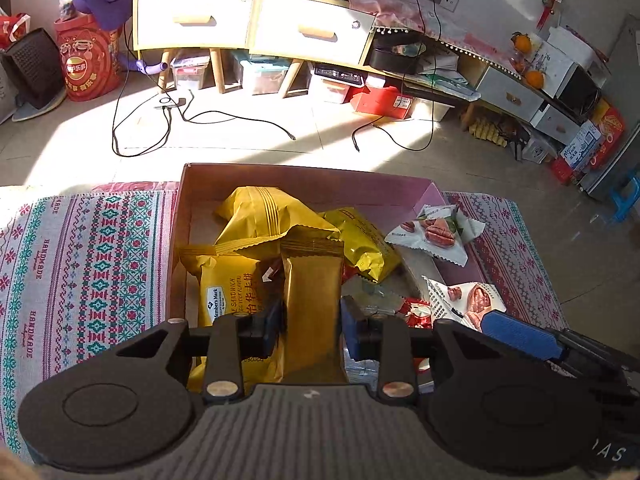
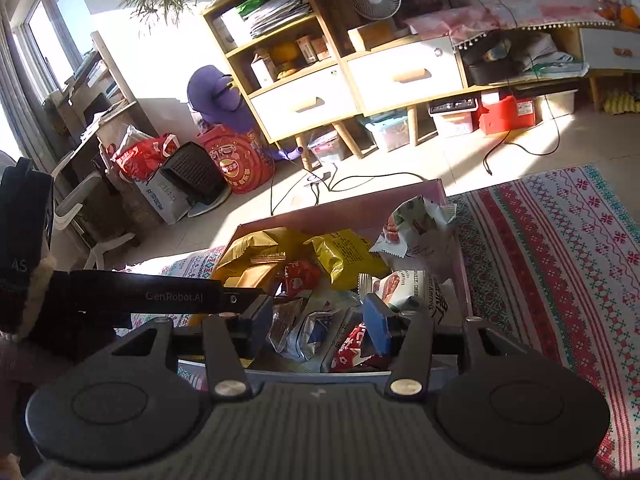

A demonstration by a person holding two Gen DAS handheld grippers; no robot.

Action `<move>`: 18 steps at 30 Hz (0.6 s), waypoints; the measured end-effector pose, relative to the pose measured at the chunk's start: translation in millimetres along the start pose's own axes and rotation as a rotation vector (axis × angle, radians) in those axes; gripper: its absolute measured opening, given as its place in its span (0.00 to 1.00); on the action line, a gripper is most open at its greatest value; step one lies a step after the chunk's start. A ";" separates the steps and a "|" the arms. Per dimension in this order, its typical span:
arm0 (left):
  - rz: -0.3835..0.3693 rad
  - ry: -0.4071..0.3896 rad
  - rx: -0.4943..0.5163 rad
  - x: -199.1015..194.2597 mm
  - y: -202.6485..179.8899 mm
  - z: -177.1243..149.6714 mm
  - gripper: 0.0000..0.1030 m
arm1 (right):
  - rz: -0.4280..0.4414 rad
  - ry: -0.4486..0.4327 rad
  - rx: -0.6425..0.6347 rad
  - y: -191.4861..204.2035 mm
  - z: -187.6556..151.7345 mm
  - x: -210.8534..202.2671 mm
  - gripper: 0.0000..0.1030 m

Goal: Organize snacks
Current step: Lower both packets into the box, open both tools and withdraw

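A pink cardboard box [image 1: 304,178] on a patterned cloth holds several snack packets. My left gripper [image 1: 312,322] is shut on a gold bar-shaped packet [image 1: 312,292] and holds it upright over the box. Yellow packets [image 1: 264,216] lie behind it, a Member's Mark sandwich packet [image 1: 222,288] to its left. White nut packets [image 1: 436,232] rest on the box's right wall. My right gripper [image 2: 316,326] is open above silver and red packets [image 2: 304,328] at the near end of the box [image 2: 440,188]. The left gripper's arm [image 2: 160,296] shows at its left.
The box stands on a table covered by a woven red, green and white cloth [image 1: 80,264], also at the right in the right wrist view [image 2: 560,264]. Beyond the table edge are the tiled floor with cables [image 1: 200,120], wooden drawers [image 1: 256,24] and storage boxes.
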State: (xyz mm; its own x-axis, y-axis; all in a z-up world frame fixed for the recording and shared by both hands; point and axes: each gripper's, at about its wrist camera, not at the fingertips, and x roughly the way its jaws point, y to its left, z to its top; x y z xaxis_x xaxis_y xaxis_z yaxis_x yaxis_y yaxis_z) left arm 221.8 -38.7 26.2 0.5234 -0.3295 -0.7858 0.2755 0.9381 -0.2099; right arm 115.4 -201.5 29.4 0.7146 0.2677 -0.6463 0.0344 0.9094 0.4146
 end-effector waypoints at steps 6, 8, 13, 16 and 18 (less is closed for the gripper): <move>-0.001 -0.020 -0.012 -9.5 2.6 -5.0 0.50 | -0.006 0.014 -0.037 6.0 -0.4 -1.9 0.56; 0.000 -0.024 -0.013 -14.7 5.5 -8.2 0.54 | -0.015 0.017 -0.056 6.5 -1.0 -2.8 0.58; -0.005 -0.021 -0.036 -26.9 14.0 -19.9 0.60 | -0.016 0.029 -0.065 6.0 -3.8 -6.9 0.64; 0.008 -0.026 -0.034 -36.1 16.6 -28.6 0.66 | -0.020 0.032 -0.088 8.7 -7.3 -11.2 0.69; 0.018 -0.026 -0.032 -41.5 18.3 -35.0 0.69 | -0.028 0.031 -0.105 10.4 -10.3 -14.2 0.74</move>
State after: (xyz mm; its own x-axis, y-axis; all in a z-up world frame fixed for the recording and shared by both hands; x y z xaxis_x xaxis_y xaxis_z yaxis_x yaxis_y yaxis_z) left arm 176.9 -4.1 34.6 0.5489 -0.3150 -0.7743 0.2405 0.9466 -0.2146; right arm 98.5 -192.5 36.3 0.6926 0.2496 -0.6767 -0.0204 0.9446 0.3276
